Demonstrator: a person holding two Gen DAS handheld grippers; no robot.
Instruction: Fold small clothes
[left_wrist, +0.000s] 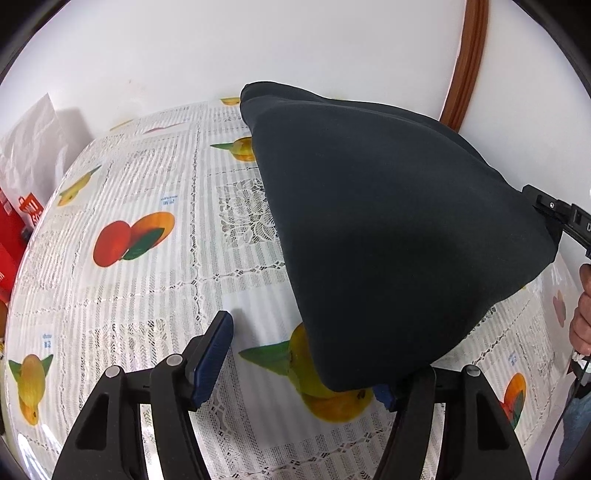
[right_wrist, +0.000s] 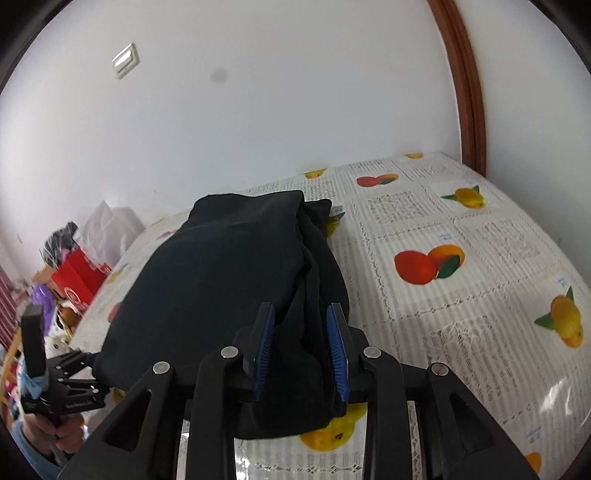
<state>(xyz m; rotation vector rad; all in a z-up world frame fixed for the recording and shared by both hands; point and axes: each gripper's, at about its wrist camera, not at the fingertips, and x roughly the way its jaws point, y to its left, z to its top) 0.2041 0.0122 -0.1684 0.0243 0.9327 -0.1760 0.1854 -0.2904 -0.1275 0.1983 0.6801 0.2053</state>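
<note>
Garment (right_wrist: 221, 280), dark, folded — lying on the fruit-printed tablecloth (right_wrist: 461, 295), its near edge draped over the front of the table. Right gripper (right_wrist: 301, 350): blue pads parted, a bunched fold of the garment between them, pads not pressing it. Left gripper (left_wrist: 299, 354): jaws wide, one pad bare, the other hidden under the garment's hem; no clamp seen. Beyond the garment's far left side — red boxes (right_wrist: 79, 280) with white print too small to read, white bag (left_wrist: 33, 147). Behind the garment: white wall, wall switch (right_wrist: 126, 59), brown door frame (right_wrist: 469, 92).
</note>
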